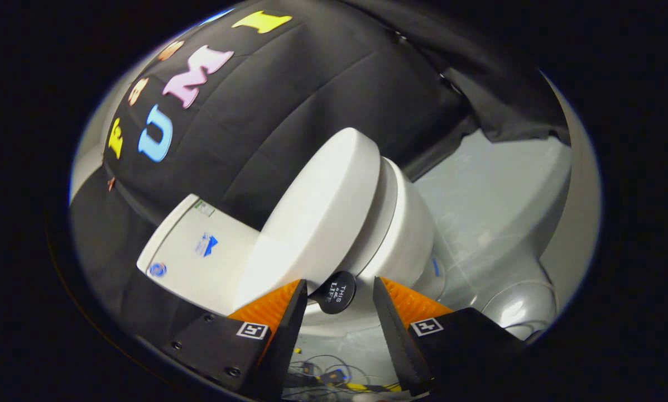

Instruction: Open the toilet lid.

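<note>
gripper (pixel 338 293): fingers held apart, nothing gripped | black lift tab (pixel 335 291) seen between tips, lower centre | toilet lid (pixel 317 215) centre frame, slightly raised | tab should be centred before closing.

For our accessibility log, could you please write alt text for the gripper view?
The open gripper frames a black lift knob on the partly raised white toilet lid. The white tank sits beside the lid, the bowl behind it.
</note>
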Motion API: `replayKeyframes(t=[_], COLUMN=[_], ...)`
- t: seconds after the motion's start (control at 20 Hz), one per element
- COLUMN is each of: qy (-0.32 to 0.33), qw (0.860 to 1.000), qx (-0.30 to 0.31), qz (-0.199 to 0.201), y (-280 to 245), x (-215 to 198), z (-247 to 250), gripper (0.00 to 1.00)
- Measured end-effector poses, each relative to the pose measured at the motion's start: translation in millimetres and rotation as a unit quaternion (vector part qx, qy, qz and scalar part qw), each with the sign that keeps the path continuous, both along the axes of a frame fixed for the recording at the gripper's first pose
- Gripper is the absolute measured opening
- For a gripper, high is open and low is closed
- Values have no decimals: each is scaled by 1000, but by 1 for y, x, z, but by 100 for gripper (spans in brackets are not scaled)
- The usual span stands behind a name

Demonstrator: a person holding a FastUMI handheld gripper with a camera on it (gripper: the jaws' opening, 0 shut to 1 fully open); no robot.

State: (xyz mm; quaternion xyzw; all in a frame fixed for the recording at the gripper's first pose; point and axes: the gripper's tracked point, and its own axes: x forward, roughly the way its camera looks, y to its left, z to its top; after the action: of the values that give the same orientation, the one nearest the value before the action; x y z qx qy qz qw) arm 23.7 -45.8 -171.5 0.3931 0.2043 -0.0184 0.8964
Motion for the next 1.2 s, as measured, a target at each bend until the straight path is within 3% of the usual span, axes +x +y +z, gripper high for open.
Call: replayKeyframes(t=[0.1,0.2,0.25,0.4,0.5,0.55,0.6,0.7,0.8,1.2], qy=[-4,8,4,10,10,16,18,18,20,40], qw=[999,995,994,989,986,984,984,982,979,987], qx=[53,95,112,147,168,177,173,185,203,152], qz=[-5,-10,-14,-16,-16,-34,-26,-19,-29,-29], y=[2,5,2,3,3,-14,3,3,0,7], x=[1,1,1,2,2,-6,2,0,0,2], z=[-1,-6,-4,-6,-4,5,-7,-5,-4,2], gripper=[77,49,49,31,31,23,15,15,5,5])
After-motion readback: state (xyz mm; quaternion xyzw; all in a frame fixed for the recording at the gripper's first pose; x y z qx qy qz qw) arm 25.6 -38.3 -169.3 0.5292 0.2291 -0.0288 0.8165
